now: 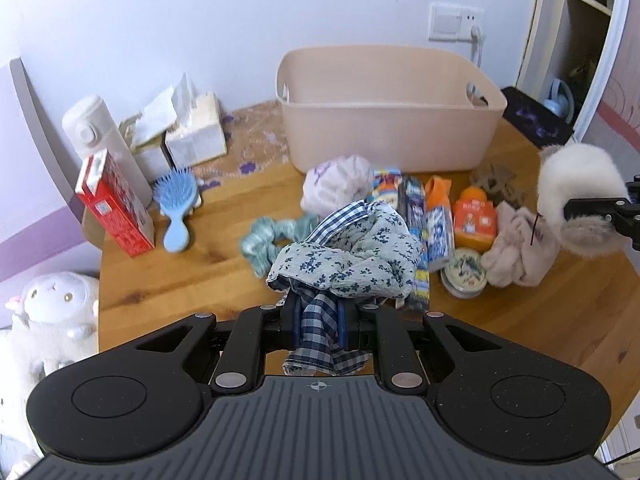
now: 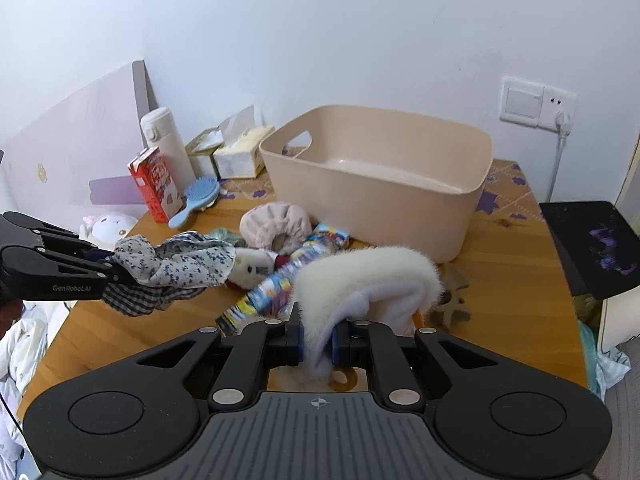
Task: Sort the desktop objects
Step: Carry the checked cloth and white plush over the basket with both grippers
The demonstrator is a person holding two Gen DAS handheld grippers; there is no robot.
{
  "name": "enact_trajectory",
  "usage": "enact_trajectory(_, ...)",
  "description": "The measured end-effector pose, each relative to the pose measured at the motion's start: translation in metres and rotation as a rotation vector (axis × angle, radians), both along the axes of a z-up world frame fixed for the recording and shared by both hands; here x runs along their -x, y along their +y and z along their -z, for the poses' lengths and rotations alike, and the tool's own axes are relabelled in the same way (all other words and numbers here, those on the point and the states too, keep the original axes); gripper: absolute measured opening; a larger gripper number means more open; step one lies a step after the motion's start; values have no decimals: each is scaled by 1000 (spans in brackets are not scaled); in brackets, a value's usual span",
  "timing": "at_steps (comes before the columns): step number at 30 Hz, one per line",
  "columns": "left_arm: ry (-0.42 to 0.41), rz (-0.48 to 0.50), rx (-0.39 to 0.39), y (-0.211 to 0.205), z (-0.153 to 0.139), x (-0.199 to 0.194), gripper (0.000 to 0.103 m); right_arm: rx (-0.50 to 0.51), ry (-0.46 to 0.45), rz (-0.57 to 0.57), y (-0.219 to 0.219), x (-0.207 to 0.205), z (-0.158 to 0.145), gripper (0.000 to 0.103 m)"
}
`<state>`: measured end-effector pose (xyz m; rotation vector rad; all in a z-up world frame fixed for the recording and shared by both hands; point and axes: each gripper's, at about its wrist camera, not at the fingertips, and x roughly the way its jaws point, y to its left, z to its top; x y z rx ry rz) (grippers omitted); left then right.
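My left gripper (image 1: 318, 322) is shut on a floral and checked cloth (image 1: 352, 256), lifted above the wooden table (image 1: 180, 280). The same cloth (image 2: 176, 264) hangs from that gripper (image 2: 114, 272) at the left of the right wrist view. My right gripper (image 2: 318, 340) is shut on a fluffy white fur piece (image 2: 368, 276), also raised off the table; it shows at the right edge as the fur piece (image 1: 576, 200). The empty beige bin (image 1: 384, 108) (image 2: 380, 176) stands at the back. Between bin and grippers lie a pink bonnet (image 1: 336, 184), a teal scrunchie (image 1: 272, 236), tubes, an orange bottle (image 1: 476, 220) and a round tin (image 1: 464, 272).
At back left stand a white flask (image 1: 100, 144), a red carton (image 1: 116, 208), tissue boxes (image 1: 192, 132) and a blue hairbrush (image 1: 176, 208). A plush toy (image 1: 52, 312) sits beyond the table's left edge. A pink fleece item (image 1: 520, 248) and a brown clip (image 1: 496, 184) lie at the right. A dark stool (image 2: 592, 244) stands right.
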<state>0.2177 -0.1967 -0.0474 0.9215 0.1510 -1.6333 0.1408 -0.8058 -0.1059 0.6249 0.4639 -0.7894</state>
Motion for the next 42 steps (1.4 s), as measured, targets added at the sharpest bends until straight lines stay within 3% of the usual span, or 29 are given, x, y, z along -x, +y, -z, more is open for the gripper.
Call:
enact_trajectory(26, 26, 168, 192, -80, -69, 59, 16, 99, 29, 138, -72, 21, -31, 12)
enact_trajectory(35, -3, 232, 217, -120, -65, 96, 16, 111, 51, 160, -108, 14, -28, 12)
enact_trajectory(42, 18, 219, 186, -155, -48, 117, 16, 125, 85, 165, -141, 7, -25, 12)
